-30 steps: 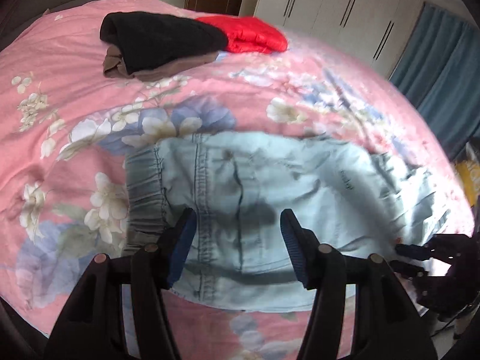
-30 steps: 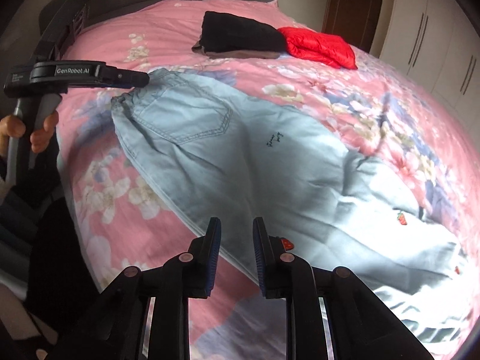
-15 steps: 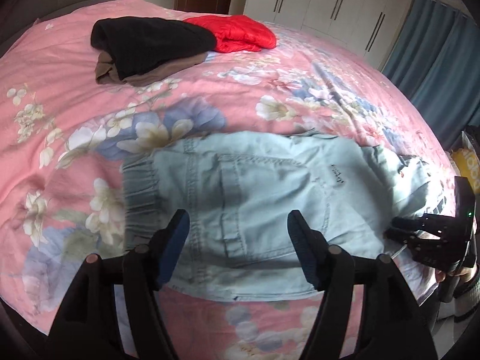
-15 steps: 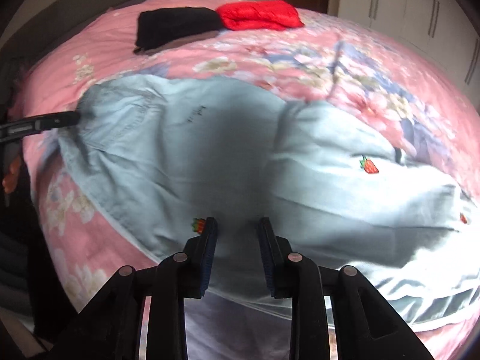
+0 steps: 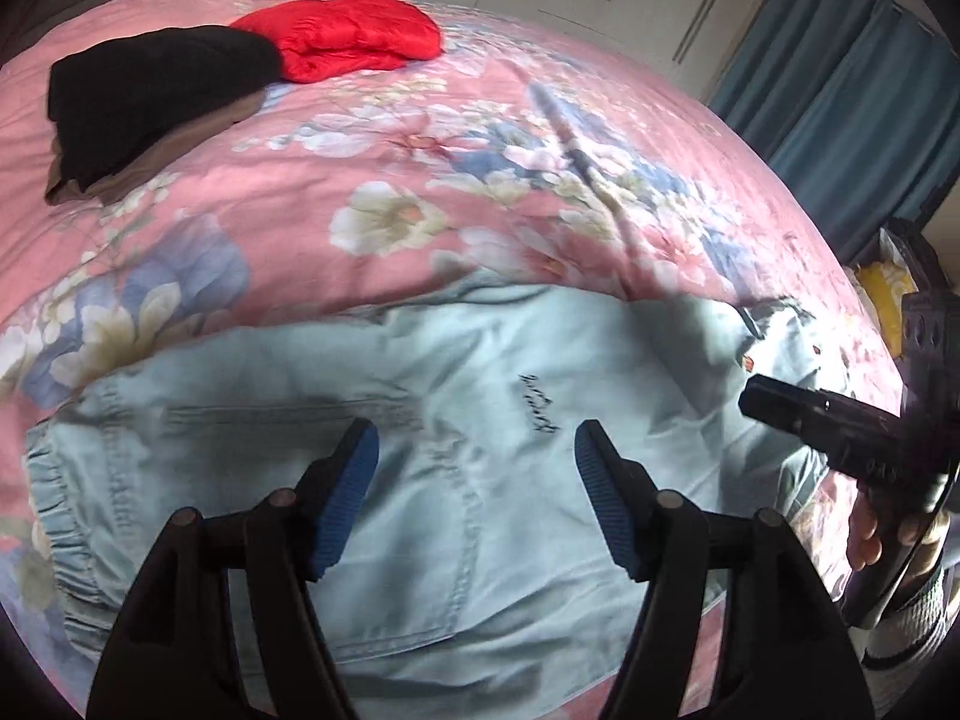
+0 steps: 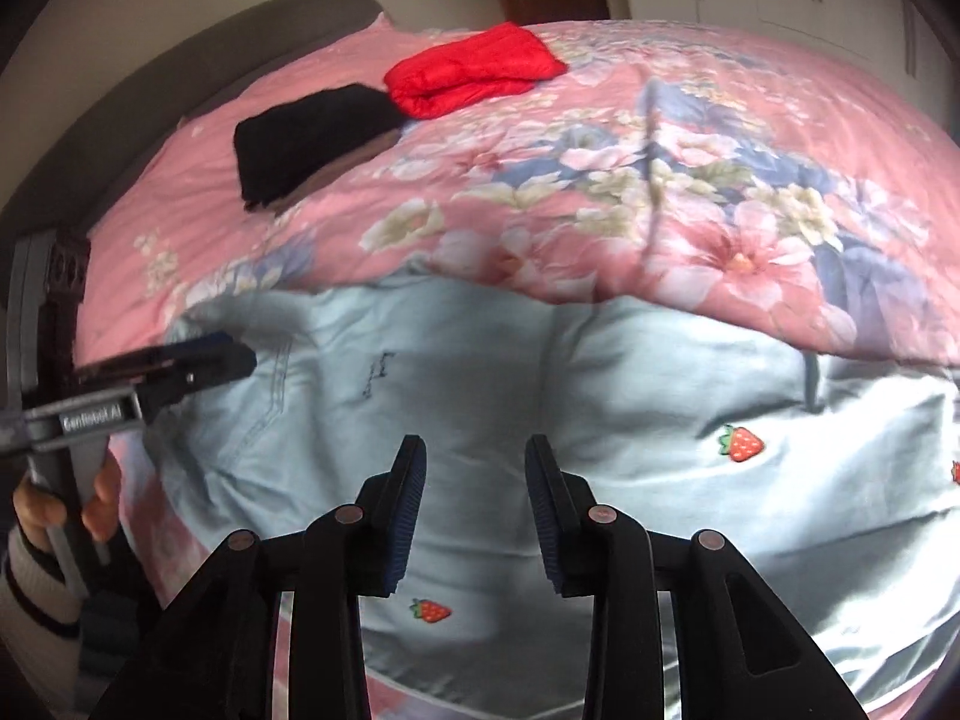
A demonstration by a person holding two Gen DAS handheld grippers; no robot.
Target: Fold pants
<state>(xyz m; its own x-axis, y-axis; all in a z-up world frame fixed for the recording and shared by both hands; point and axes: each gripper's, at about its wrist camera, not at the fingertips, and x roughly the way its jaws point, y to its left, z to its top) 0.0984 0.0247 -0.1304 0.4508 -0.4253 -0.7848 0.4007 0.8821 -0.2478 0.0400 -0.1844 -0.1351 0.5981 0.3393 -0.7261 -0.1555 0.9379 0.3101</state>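
Light blue denim pants (image 5: 456,420) with strawberry patches lie spread on the pink floral bedspread; they also show in the right wrist view (image 6: 600,396). My left gripper (image 5: 477,456) is open and empty, hovering over the seat and back pocket near the elastic waistband (image 5: 54,504). My right gripper (image 6: 475,468) is open and empty above the leg area near the front edge. The right gripper also shows in the left wrist view (image 5: 828,426), and the left gripper in the right wrist view (image 6: 180,366), at the waistband end.
A folded black garment (image 5: 150,90) and a folded red jacket (image 5: 354,36) lie at the far side of the bed (image 5: 420,168). White wardrobes and a blue curtain (image 5: 840,78) stand beyond. The bed's near edge runs just below the pants.
Both grippers moved in over the pants. My right gripper opened wider and turned toward the legs. My left gripper shifted right along the seat.
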